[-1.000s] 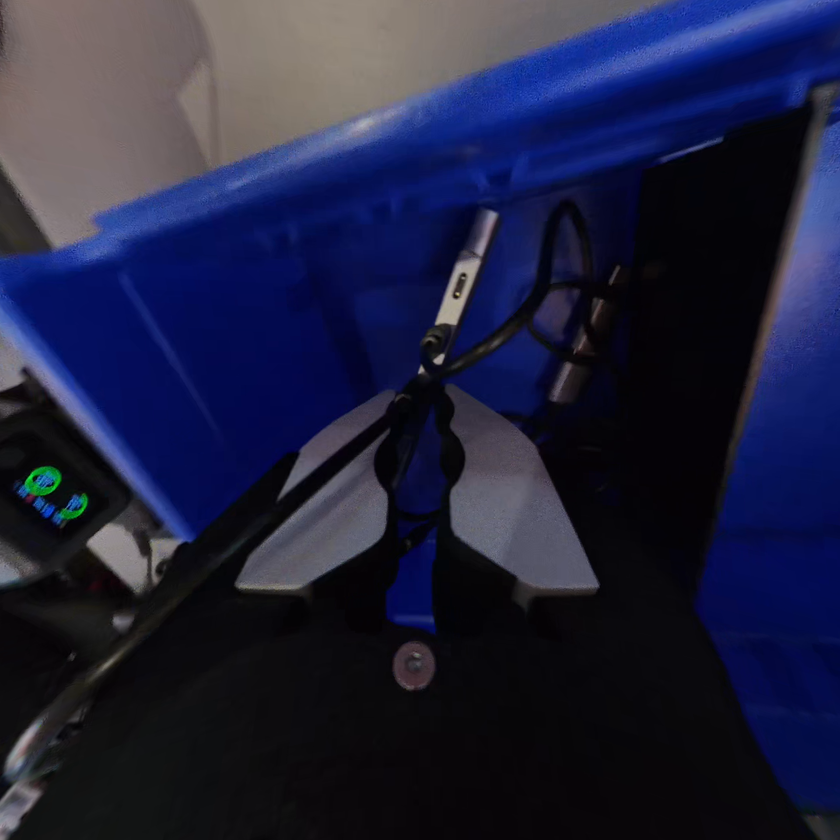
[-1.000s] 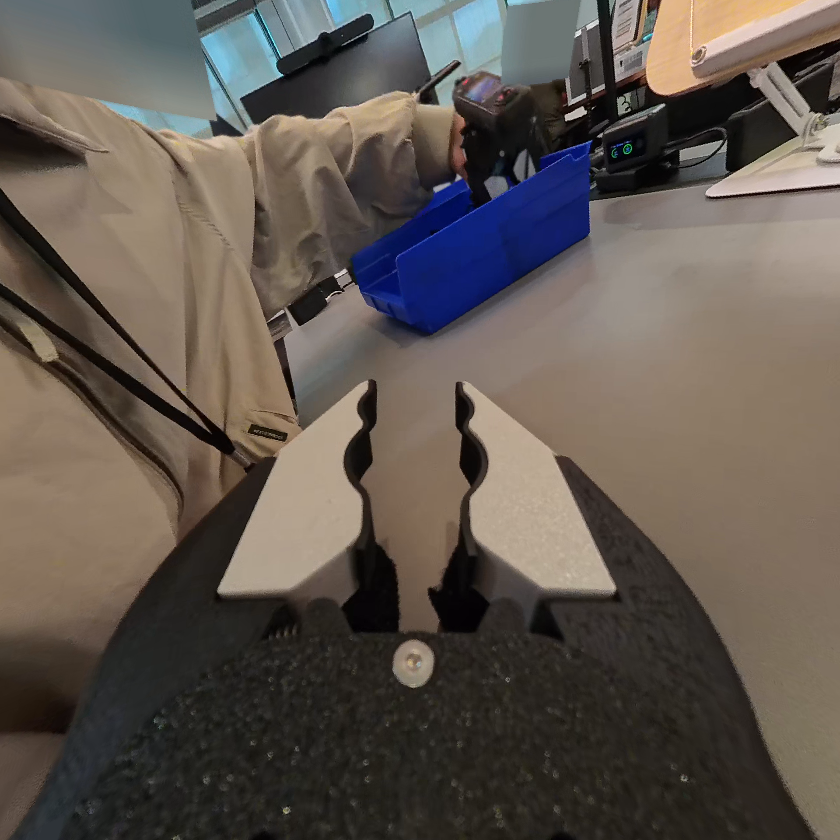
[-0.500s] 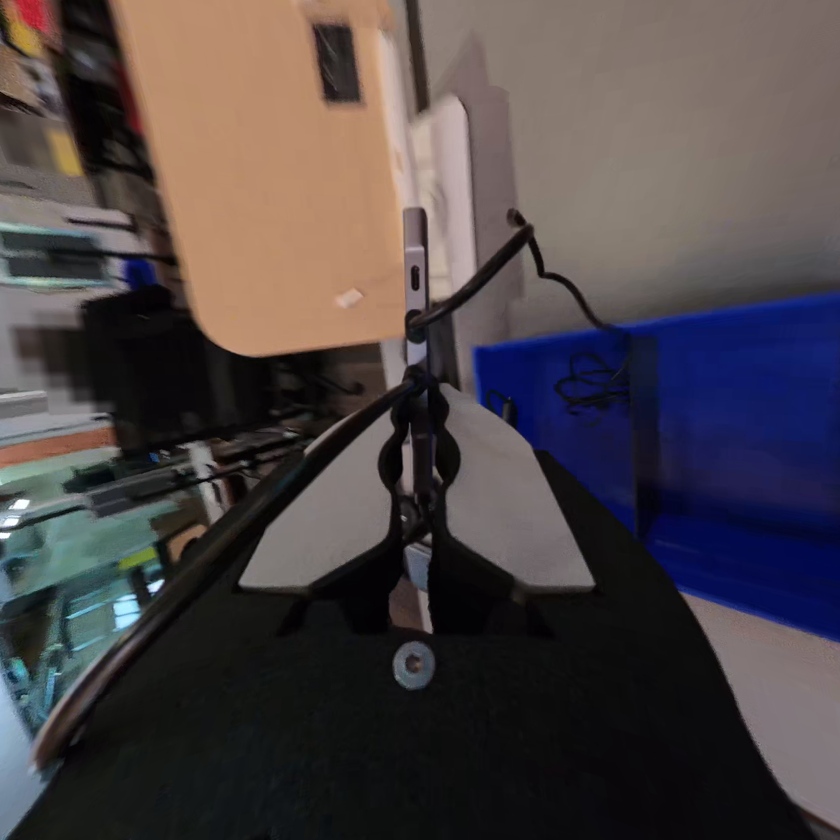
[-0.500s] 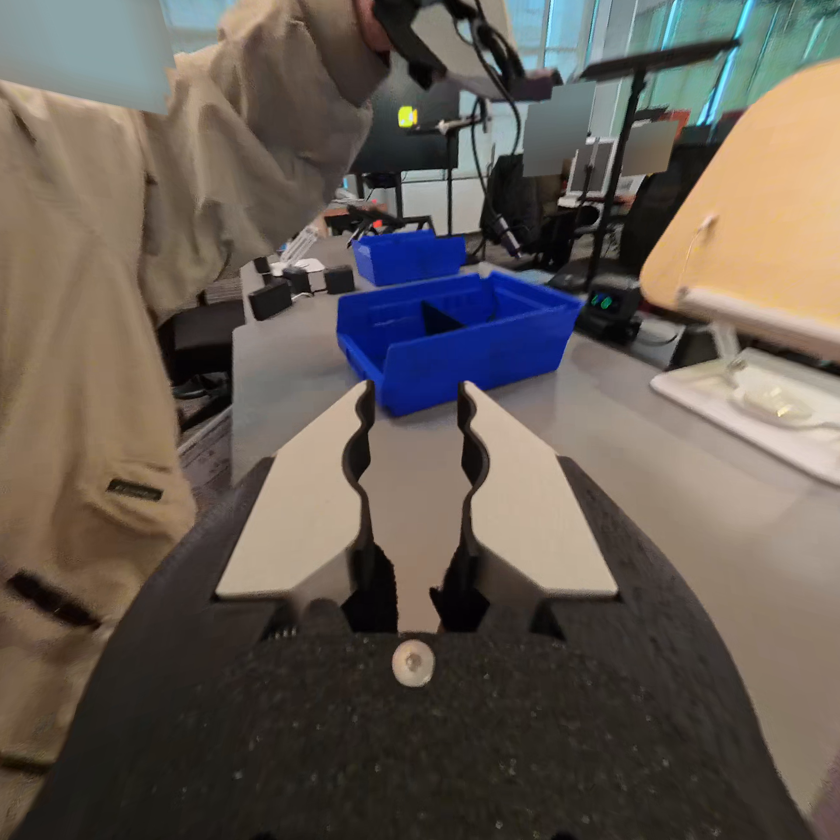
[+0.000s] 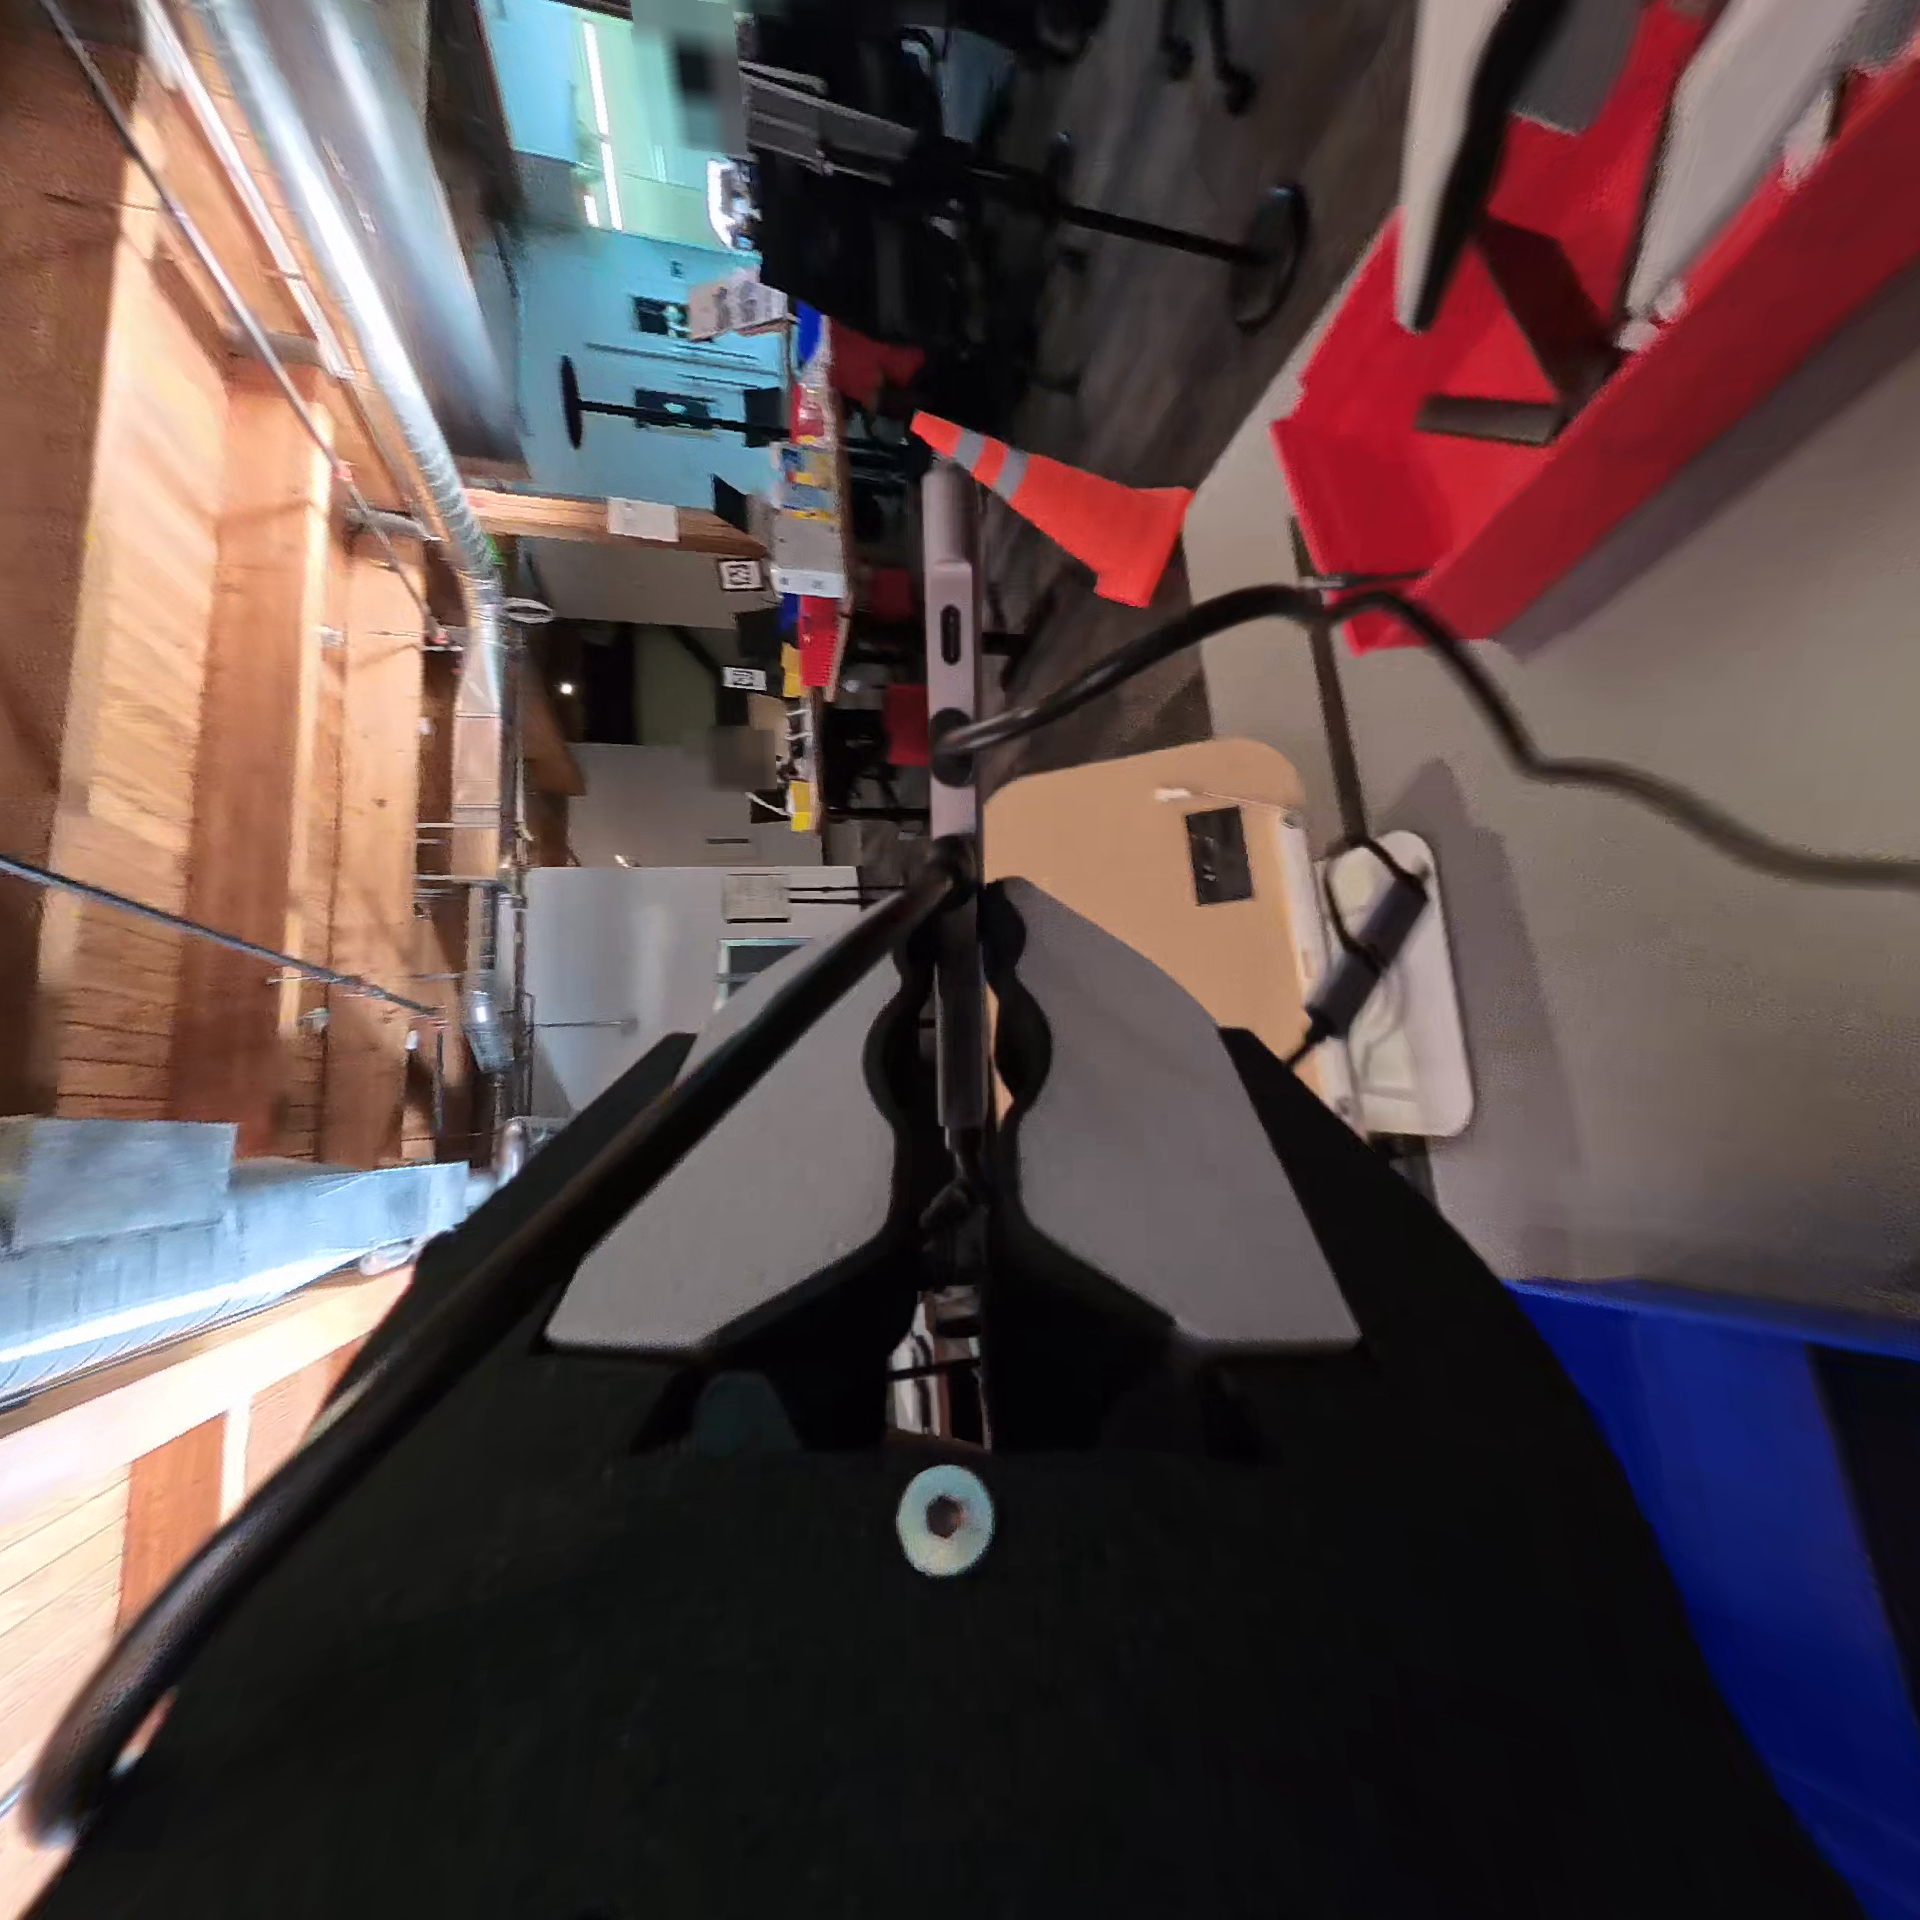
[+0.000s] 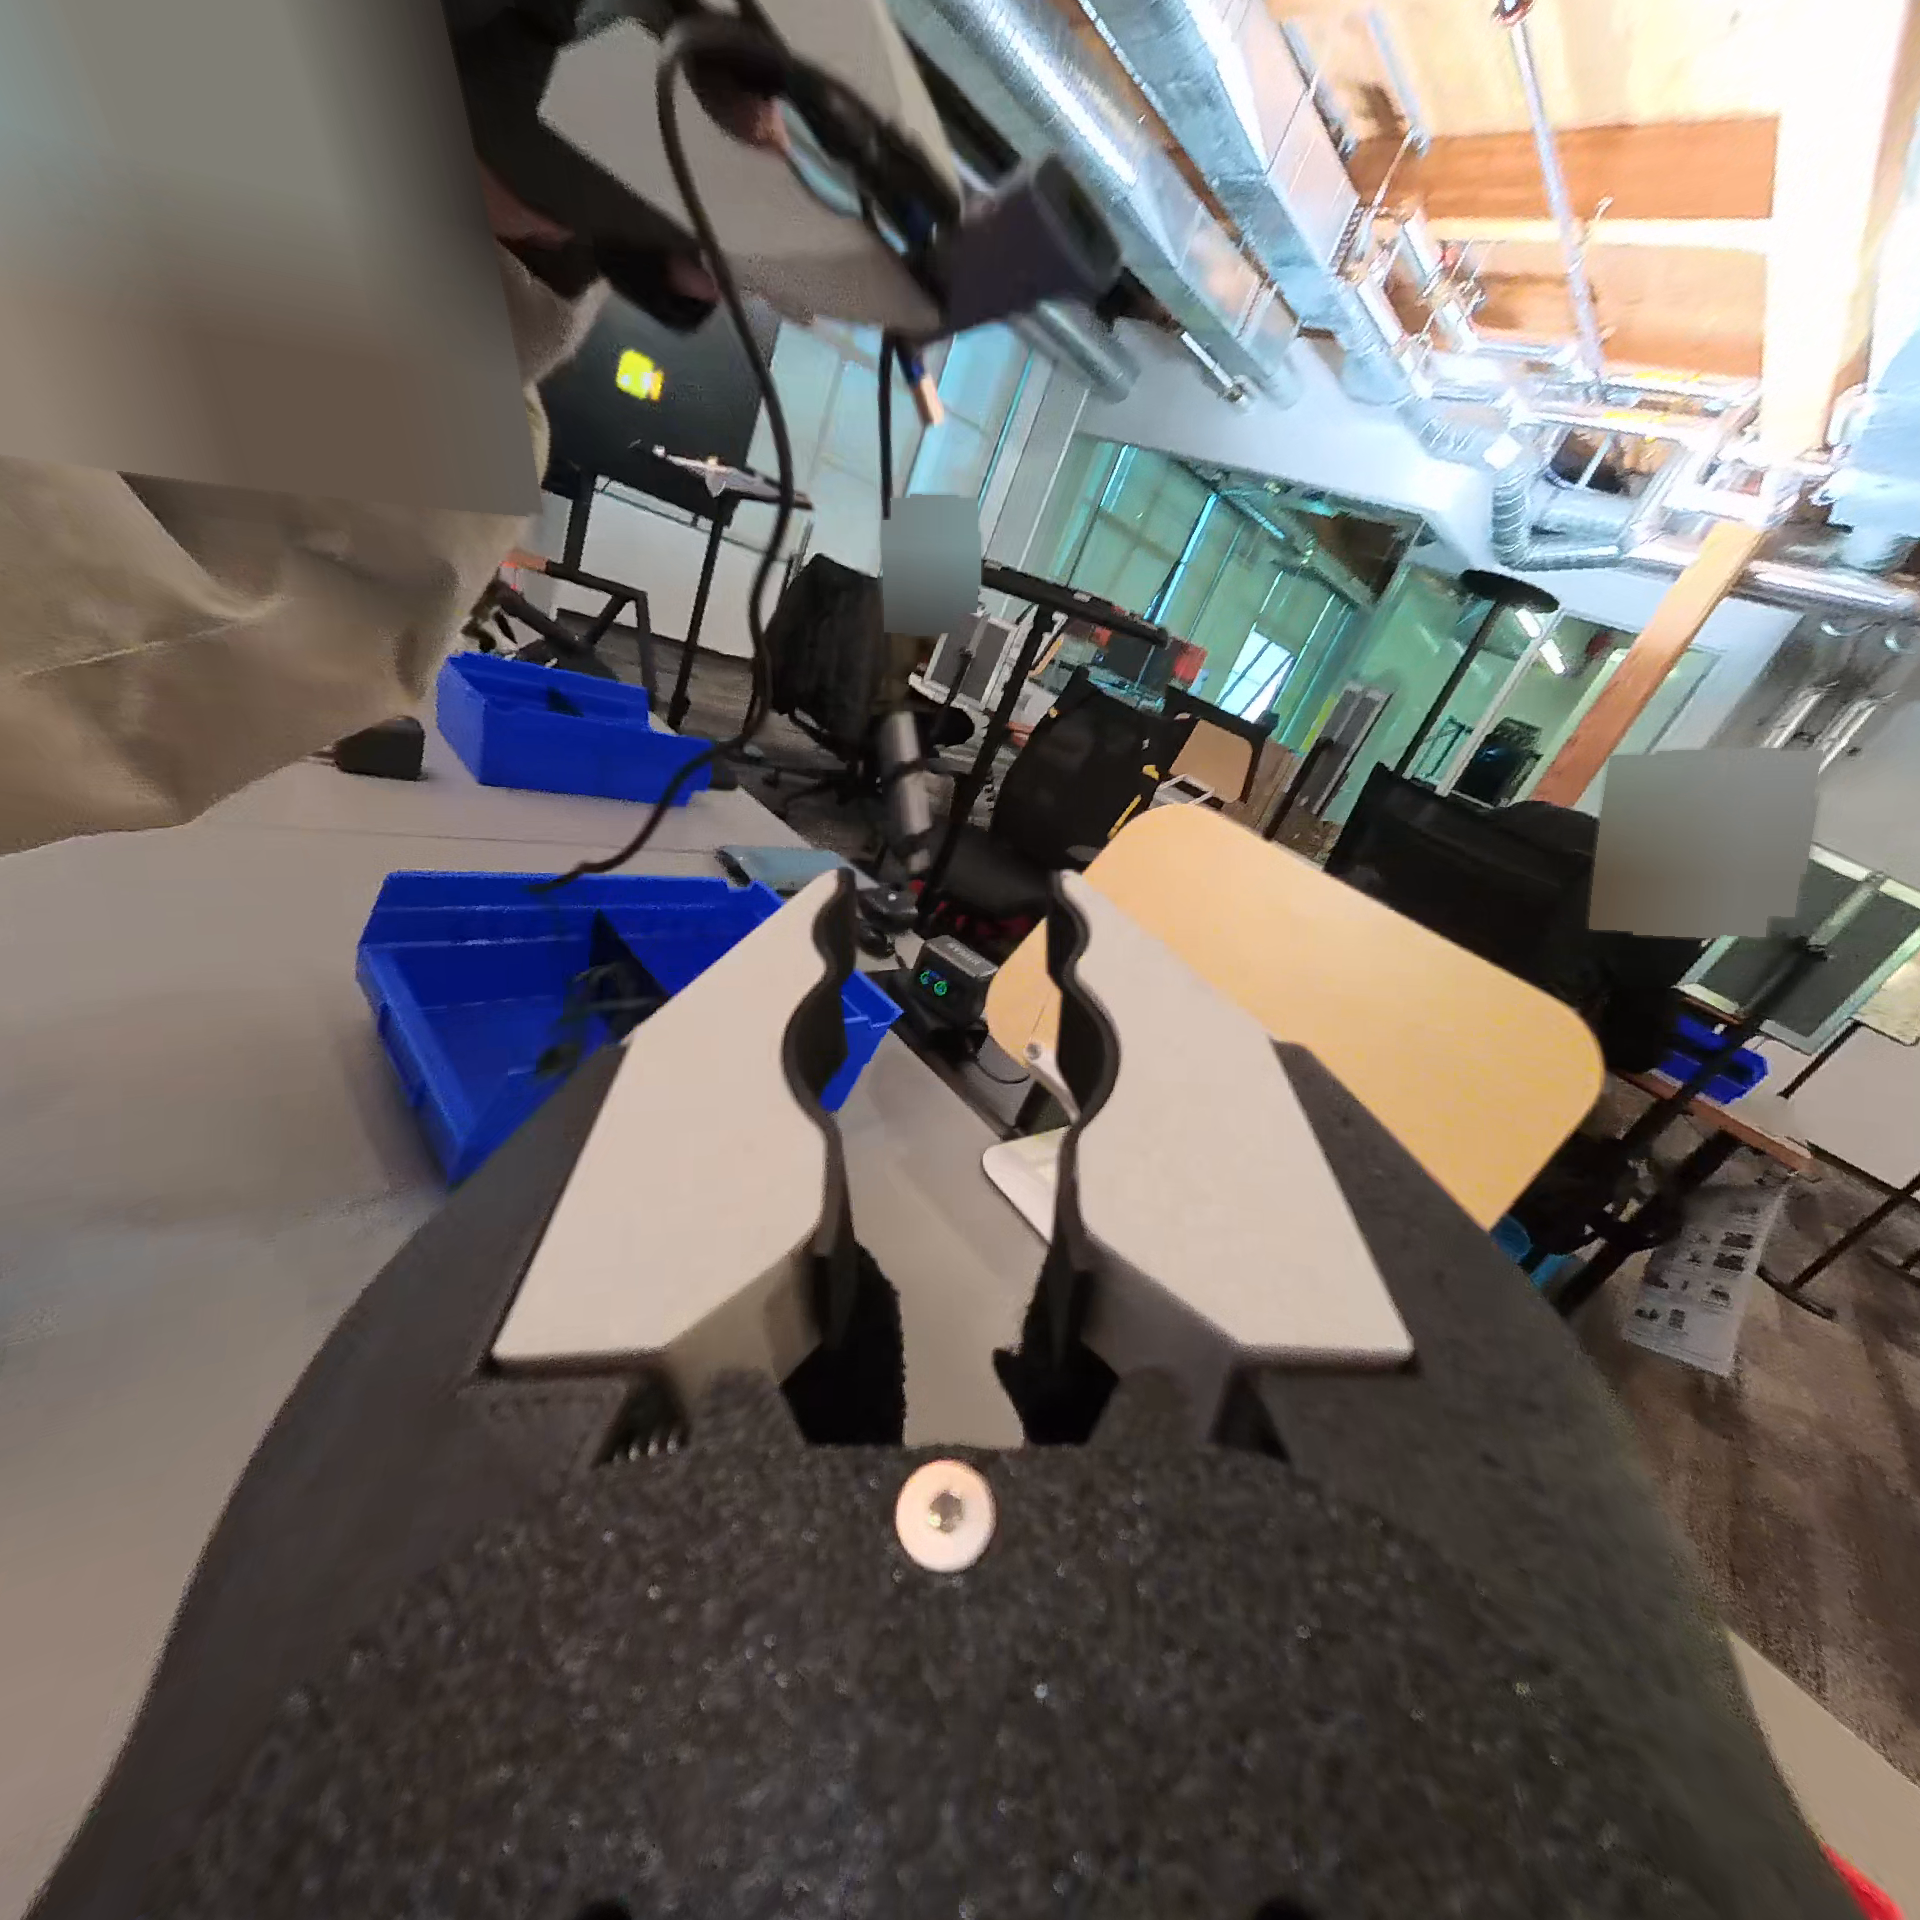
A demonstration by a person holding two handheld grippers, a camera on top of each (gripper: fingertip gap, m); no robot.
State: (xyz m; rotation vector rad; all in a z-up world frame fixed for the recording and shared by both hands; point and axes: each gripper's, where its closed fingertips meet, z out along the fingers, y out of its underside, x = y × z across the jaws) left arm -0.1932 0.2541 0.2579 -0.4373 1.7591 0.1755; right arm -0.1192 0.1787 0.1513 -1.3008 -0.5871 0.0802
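Counter (image 6: 208, 1039): grey, broad; it carries the bins and the tan board's stand. In the left wrist view the whole scene appears turned on its side.
Blue bin (image 6: 488, 987): open-topped, on the counter ahead and left of the right tool, with a black divider inside; a second blue bin (image 6: 551, 727) sits farther back. A corner of blue bin also shows at the lower right of the left wrist view.
Tan board (image 6: 1330, 997): rounded corners, propped on a white base, just right of the right tool's line.
Red bin (image 5: 1558, 343): on the counter, well apart from the left tool.
Left tool (image 5: 961, 894): closed tight on a slim grey adapter (image 5: 954, 665), which stands straight out past the tips with a slot port on its edge.
Black cable (image 5: 1455, 675): leaves the adapter just beyond the tips and trails off toward the blue bin; in the right wrist view it hangs down into that bin.
Right tool (image 6: 951, 894): held above the counter, fingers moderately apart, nothing between them.
Small black device (image 6: 951, 977): behind the blue bin, with two green lights.
Writing: a sticker on the tan board and sheets farther off seem to bear print, too blurred to make out.
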